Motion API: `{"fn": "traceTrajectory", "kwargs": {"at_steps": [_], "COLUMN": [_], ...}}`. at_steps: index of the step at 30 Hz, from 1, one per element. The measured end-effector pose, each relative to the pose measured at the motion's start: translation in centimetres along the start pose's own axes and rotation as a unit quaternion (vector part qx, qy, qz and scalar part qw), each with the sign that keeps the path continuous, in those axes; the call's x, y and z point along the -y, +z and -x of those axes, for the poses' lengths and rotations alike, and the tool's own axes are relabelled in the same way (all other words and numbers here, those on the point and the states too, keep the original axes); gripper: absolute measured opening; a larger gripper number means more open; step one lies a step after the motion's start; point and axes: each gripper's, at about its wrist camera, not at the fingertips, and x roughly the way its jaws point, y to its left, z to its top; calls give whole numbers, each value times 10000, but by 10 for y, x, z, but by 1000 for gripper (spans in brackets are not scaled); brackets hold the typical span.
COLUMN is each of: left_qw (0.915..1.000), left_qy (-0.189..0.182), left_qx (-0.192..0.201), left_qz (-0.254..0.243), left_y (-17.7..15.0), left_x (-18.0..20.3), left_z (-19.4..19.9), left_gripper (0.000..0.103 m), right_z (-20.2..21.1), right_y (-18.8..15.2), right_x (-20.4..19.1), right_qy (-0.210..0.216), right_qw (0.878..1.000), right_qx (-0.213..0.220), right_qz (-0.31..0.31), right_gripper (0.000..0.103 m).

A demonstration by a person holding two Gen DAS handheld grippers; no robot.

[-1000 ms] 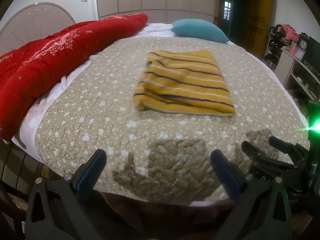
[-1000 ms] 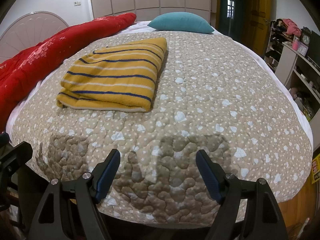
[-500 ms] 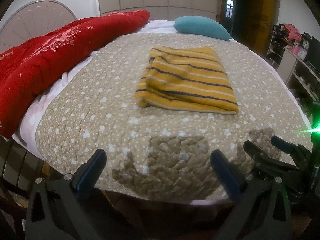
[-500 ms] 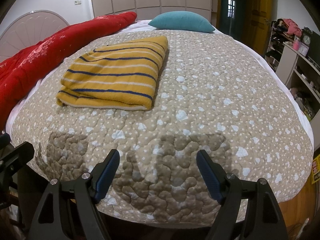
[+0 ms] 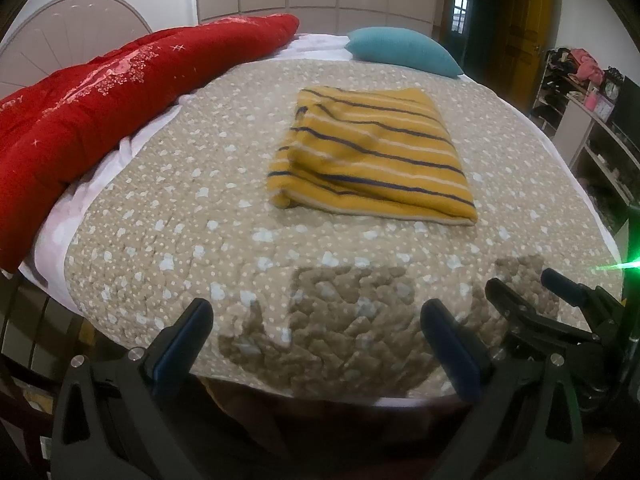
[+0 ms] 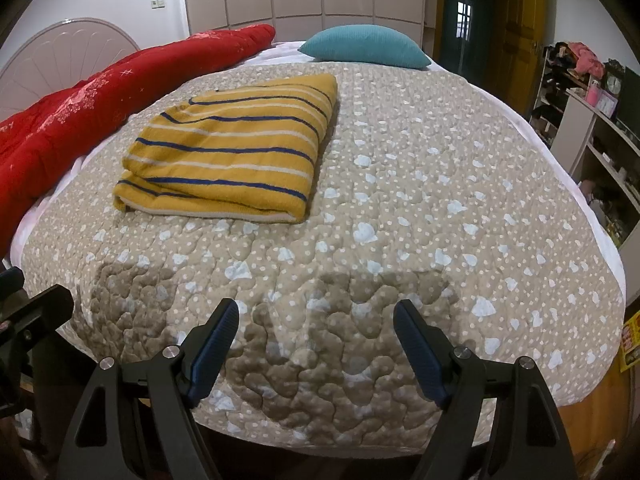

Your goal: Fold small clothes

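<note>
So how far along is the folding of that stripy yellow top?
It looks done: the yellow striped garment lies folded into a neat rectangle on the beige quilt. Nothing is in hand; the left gripper and right gripper are both open and empty near the bed's edge. No other unfolded clothes show.

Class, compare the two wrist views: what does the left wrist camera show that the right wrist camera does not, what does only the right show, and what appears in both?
Only the left wrist view shows the right gripper from the side, open, with a green light beside it. Only the right wrist view shows a yellow paper low beside the bed, and the right gripper from behind. Both show the folded striped garment, quilt, red blanket, teal pillow and shelves.
</note>
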Motion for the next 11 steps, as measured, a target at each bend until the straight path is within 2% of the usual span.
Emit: {"fn": "traceTrajectory", "kwargs": {"at_steps": [5, 9, 11], "left_qw": [10000, 9995, 9996], "left_qy": [-76, -297, -221], "left_qx": [-55, -90, -108], "left_qz": [19, 83, 147], "left_y": [-1, 6, 13], "left_x": [-1, -5, -10], "left_z": [-3, -10, -21], "left_gripper": [103, 103, 103], "right_z": [1, -4, -12], "right_y": [0, 4, 11], "right_x": [-3, -1, 0], "right_qy": [-43, 28, 23], "right_qw": [9999, 9999, 9999], "right_qx": [62, 31, 14], "right_qz": [97, 115, 111], "right_gripper": [84, 85, 86]}}
